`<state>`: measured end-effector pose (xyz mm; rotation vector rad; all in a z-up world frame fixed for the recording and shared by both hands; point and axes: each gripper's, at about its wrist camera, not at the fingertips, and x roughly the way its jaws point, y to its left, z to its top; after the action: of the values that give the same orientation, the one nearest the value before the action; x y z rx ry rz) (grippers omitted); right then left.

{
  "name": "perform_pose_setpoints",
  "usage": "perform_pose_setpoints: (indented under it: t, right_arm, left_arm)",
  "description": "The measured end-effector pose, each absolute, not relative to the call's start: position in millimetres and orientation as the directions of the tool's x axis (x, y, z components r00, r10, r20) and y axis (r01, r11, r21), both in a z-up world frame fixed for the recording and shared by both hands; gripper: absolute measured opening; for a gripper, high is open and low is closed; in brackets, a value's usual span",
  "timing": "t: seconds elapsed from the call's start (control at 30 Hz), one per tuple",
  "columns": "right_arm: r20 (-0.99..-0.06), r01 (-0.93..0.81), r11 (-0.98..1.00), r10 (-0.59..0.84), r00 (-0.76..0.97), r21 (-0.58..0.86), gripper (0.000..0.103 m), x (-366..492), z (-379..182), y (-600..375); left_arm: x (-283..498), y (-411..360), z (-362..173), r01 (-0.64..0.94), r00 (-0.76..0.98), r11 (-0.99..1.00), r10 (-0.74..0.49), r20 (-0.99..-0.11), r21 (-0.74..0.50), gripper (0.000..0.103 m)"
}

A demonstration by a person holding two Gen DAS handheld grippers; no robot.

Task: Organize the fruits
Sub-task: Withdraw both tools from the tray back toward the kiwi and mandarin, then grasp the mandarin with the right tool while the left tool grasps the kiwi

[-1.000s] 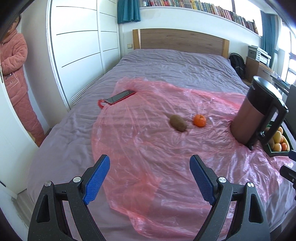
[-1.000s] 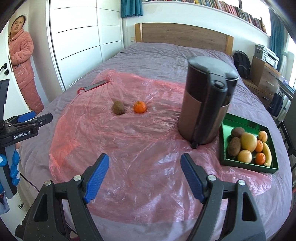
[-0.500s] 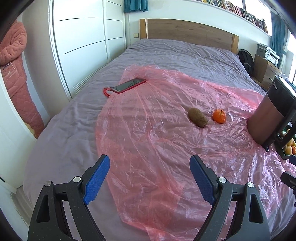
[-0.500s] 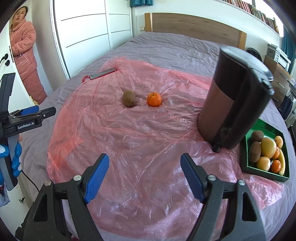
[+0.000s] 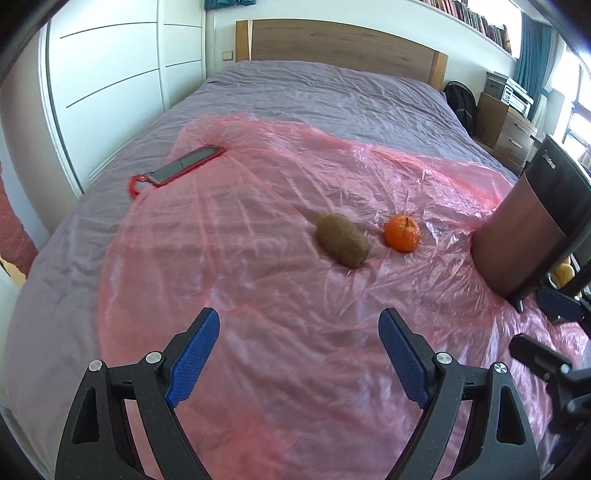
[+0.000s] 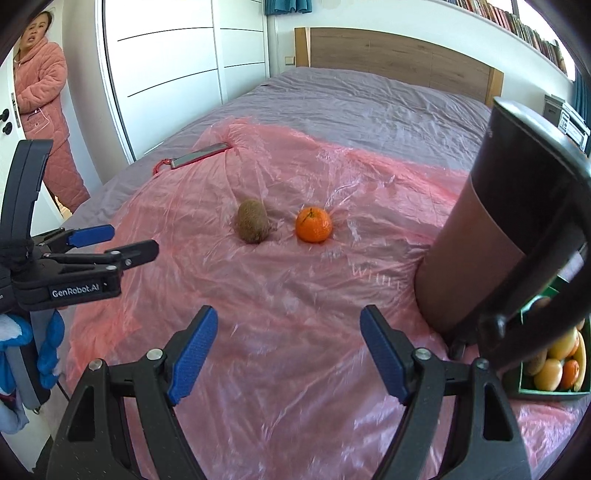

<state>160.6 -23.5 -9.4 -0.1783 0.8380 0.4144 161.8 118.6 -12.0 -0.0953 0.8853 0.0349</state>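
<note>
- The left gripper (image 5: 299, 332) hangs above the pink plastic sheet (image 5: 258, 280) with its blue-padded jaws spread wide and nothing between them; seen from the right wrist view it juts in from the left edge, and its black side bears white lettering that reads "GenRobot.AI"
- The right gripper (image 6: 288, 328) also stands with jaws wide apart over the sheet, empty
- The kiwi (image 5: 343, 240) lies on its side near the middle of the sheet; the mandarin (image 5: 402, 233) sits just beside it, toward the kettle, the two close but not touching; both lie ahead of the grippers, apart from either pair of pads
- A tall kettle (image 6: 502, 221), black on top with a brown body, stands upright at the right side of the sheet; small lettering near its upper rim is too blurred to read; faint whitish print on the plastic near its base cannot be read either
- A green tray (image 6: 546, 389) sits behind the kettle at the right edge, holding several yellow and orange fruits and at least one kiwi, partly hidden by the kettle's handle
- A phone in a red case (image 5: 184, 166) lies at the sheet's far left edge, on the grey bedspread (image 5: 332, 96)
- A person in a pink quilted suit (image 6: 40, 107) stands at the doorway on the left
- Spines of books (image 6: 517, 18) line a high shelf; no titles are legible
</note>
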Motion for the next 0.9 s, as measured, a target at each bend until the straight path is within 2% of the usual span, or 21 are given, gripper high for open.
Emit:
perform_pose_setpoints:
  t: [0.37, 0.73, 0.9]
  right_arm:
    - [-0.755, -0.421, 0.907, 0.284, 0.591, 0.011, 0.103, 215, -39, -29]
    - [-0.713, -0.359, 0.930, 0.305, 0.631, 0.081, 0.103, 252, -55, -38]
    - [-0.704, -0.340, 0.934, 0.316, 0.636, 0.112, 0.103, 266, -57, -37]
  left_arm:
    - [254, 91, -48, -0.142, 0.587, 0.984, -0.005, -0.810, -0.109, 0.084]
    - [286, 85, -76, -0.129, 0.555, 0.989, 0.012, -0.832, -0.072, 0.083]
    - [293, 85, -86, -0.118, 0.547, 0.989, -0.007, -0.837, -0.085, 0.069]
